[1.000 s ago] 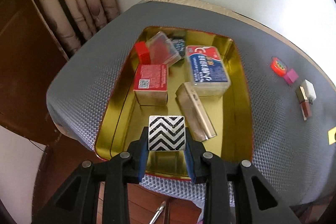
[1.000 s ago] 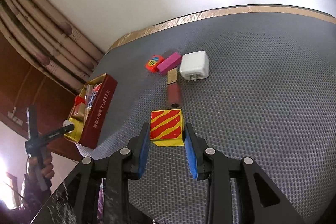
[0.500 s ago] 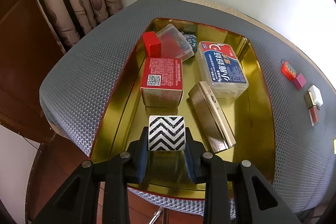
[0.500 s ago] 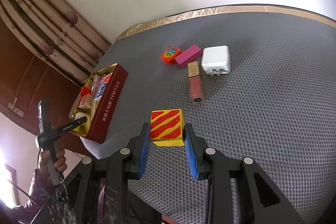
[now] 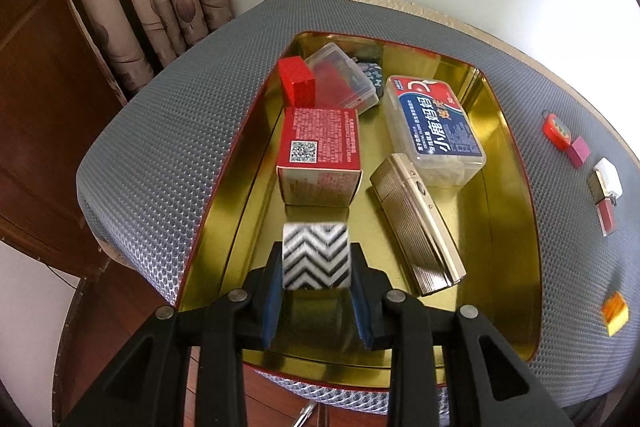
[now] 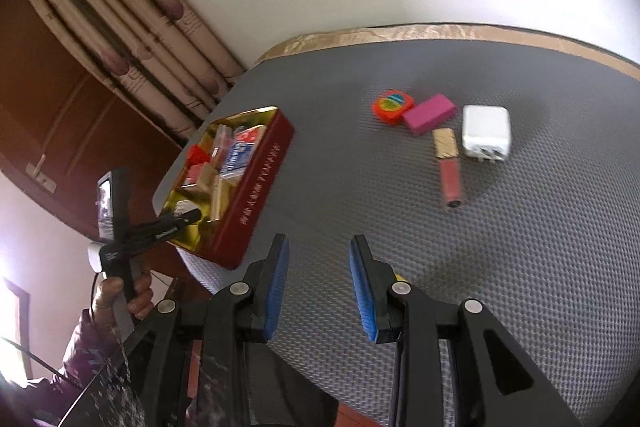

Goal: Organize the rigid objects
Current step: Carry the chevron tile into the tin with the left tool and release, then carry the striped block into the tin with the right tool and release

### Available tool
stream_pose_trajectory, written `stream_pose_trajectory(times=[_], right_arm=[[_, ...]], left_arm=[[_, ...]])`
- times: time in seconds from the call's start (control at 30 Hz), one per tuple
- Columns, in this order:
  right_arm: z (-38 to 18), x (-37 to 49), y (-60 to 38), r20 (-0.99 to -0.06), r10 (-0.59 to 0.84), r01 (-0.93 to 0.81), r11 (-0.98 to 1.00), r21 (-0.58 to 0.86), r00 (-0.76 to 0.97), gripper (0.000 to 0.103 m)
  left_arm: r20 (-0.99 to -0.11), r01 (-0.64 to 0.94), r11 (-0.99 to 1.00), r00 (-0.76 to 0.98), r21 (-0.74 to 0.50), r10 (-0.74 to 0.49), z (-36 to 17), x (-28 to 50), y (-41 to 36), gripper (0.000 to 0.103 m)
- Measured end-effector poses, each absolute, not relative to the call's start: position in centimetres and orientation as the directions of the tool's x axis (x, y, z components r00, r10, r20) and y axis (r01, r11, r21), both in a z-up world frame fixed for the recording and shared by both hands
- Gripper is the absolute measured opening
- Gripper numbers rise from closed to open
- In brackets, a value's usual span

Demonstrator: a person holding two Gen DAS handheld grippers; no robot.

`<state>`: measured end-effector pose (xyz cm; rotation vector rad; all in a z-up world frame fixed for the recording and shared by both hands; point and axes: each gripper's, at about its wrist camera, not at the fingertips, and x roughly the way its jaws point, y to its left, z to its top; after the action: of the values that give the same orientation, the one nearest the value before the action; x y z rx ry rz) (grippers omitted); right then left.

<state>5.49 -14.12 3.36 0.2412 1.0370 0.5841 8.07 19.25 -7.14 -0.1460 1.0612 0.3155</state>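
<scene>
While several boxes already lie in the gold tin [image 5: 508, 187], the left claw [image 5: 316, 291] grips a black-and-white chevron cube [image 5: 315, 254] low over its near end, unreleased. Right claw [image 6: 319, 291] gapes empty; tape measure [image 6: 391, 105], pink block [image 6: 429, 113], charger [image 6: 486, 131], lip gloss [image 6: 449, 167] and an orange-yellow cube [image 5: 615, 311] wait on the bench [image 6: 540, 227].

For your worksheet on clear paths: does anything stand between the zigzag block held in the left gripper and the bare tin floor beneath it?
Nothing visible does. The zigzag block hangs over bare gold floor of the tin; the red carton lies beyond, the gold case to its right.
</scene>
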Motion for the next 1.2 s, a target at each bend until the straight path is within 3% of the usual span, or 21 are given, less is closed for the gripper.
stream_pose_trajectory(times=[0.27, 0.3, 0.37, 0.7, 0.77, 0.83, 1.07, 1.2], right_arm=[[4.2, 5.2, -13.9, -0.769, 0.502, -0.381, 0.852, 0.36, 0.395, 0.033], [3.6, 4.8, -14.8, -0.787, 0.481, -0.364, 0.864, 0.349, 0.386, 0.034], [2.5, 4.0, -16.0, -0.809, 0.457, -0.342, 0.877, 0.339, 0.37, 0.051], [-2.5, 2.5, -13.4, -0.869, 0.382, -0.331, 0.902, 0.277, 0.314, 0.057], [-3.4, 2.7, -12.7, -0.883, 0.352, -0.329, 0.911, 0.248, 0.31, 0.051], [-4.3, 3.0, -12.5, -0.897, 0.32, -0.318, 0.922, 0.221, 0.306, 0.031], [-1.8, 3.0, -11.7, -0.857, 0.39, -0.379, 0.89, 0.255, 0.338, 0.029], [1.8, 4.8, -8.5, -0.802, 0.499, -0.441, 0.832, 0.338, 0.328, 0.029]], left_arm=[[-0.843, -0.316, 0.946, 0.488, 0.071, 0.226, -6.0, 7.3, 18.4, 0.033], [-0.835, -0.31, 0.947, 0.497, 0.085, 0.238, -5.8, 7.3, 18.1, 0.034], [-0.833, -0.299, 0.95, 0.498, 0.096, 0.24, -5.7, 7.2, 17.7, 0.034], [-0.826, -0.308, 0.951, 0.53, 0.024, 0.192, -3.2, 5.2, 17.0, 0.035], [-0.825, -0.318, 0.948, 0.53, 0.018, 0.194, -2.9, 4.5, 16.9, 0.037], [-0.833, -0.327, 0.945, 0.526, -0.009, 0.174, -2.9, 3.5, 17.2, 0.038], [-0.833, -0.408, 0.913, 0.514, -0.026, 0.206, -3.1, 0.0, 18.7, 0.038], [-0.82, -0.447, 0.894, 0.524, -0.034, 0.231, -2.6, -0.7, 19.6, 0.038]])
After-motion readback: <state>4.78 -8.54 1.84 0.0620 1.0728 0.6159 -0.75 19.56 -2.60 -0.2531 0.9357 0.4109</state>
